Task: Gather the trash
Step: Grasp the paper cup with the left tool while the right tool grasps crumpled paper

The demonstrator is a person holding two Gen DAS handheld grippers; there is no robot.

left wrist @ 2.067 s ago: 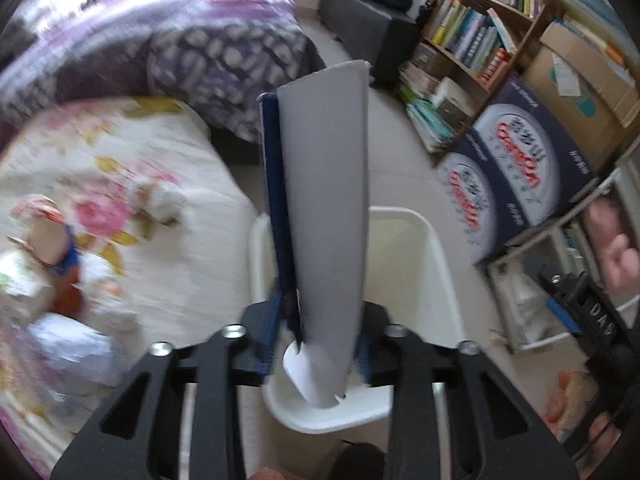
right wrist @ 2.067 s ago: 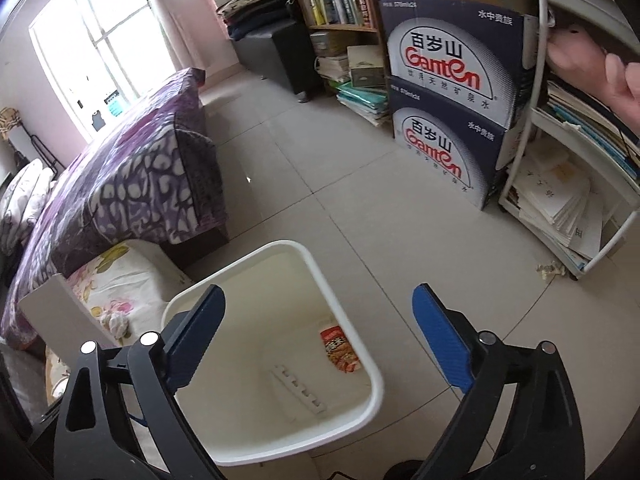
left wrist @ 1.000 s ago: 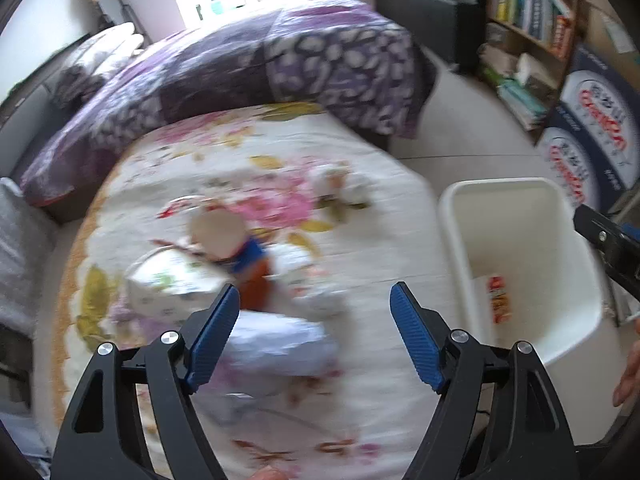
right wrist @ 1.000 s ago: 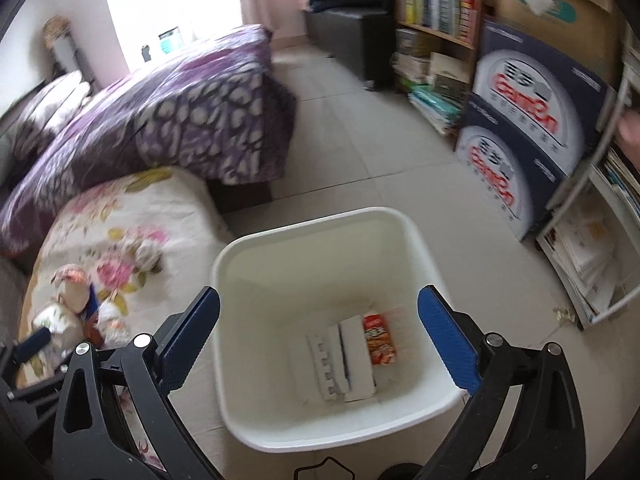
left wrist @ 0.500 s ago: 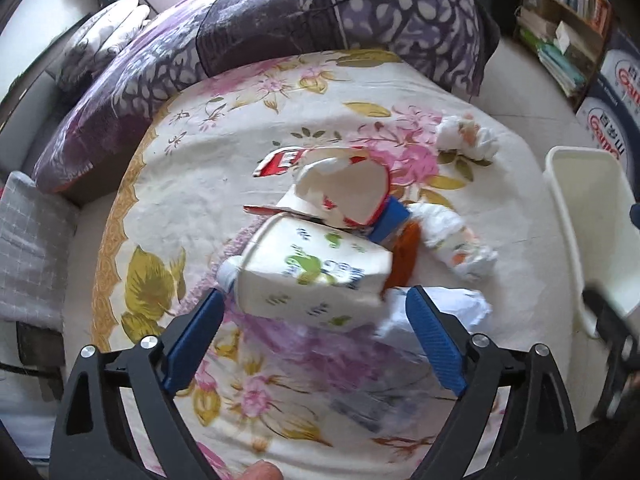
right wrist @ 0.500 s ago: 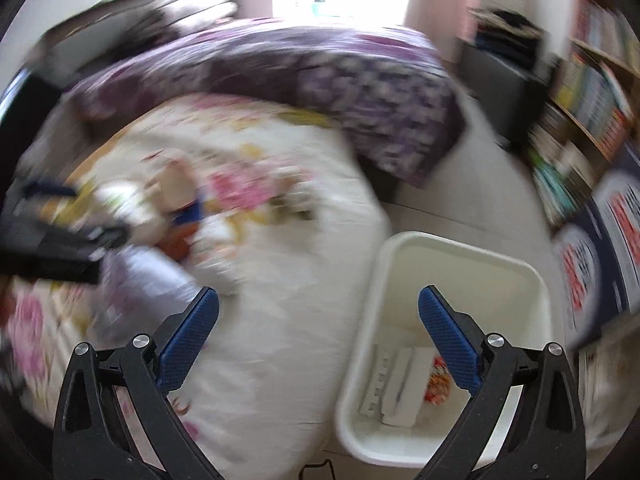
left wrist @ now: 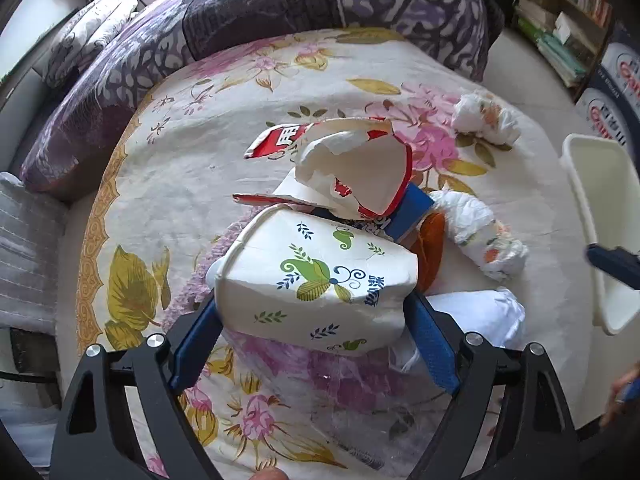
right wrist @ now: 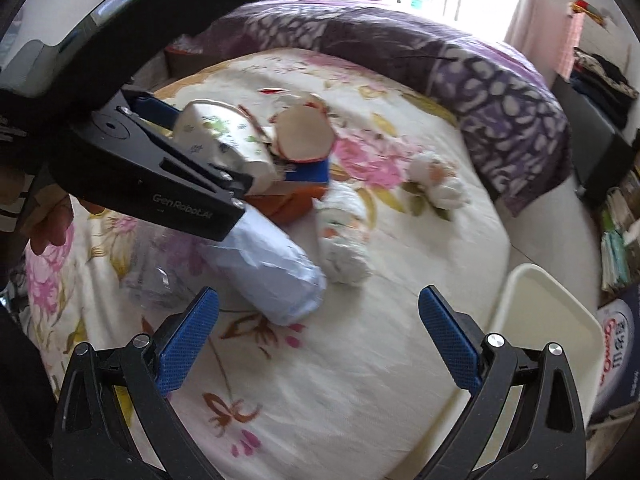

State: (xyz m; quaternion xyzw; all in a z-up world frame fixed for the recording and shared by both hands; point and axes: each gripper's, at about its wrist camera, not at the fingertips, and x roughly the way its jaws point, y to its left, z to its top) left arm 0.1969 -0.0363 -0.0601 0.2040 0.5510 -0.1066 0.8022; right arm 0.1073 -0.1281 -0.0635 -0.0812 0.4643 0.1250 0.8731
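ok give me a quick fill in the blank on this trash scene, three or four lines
1. The left gripper has its fingers on either side of the crushed paper ____ printed with green leaves.
2. The right gripper hangs ____ above the bedspread, holding nothing.
3. The white bin stands on the ____ side of the right wrist view.
4. The torn red-rimmed cup lies ____ the leaf-printed one in the left wrist view.

Missing words: cup; open; right; beyond
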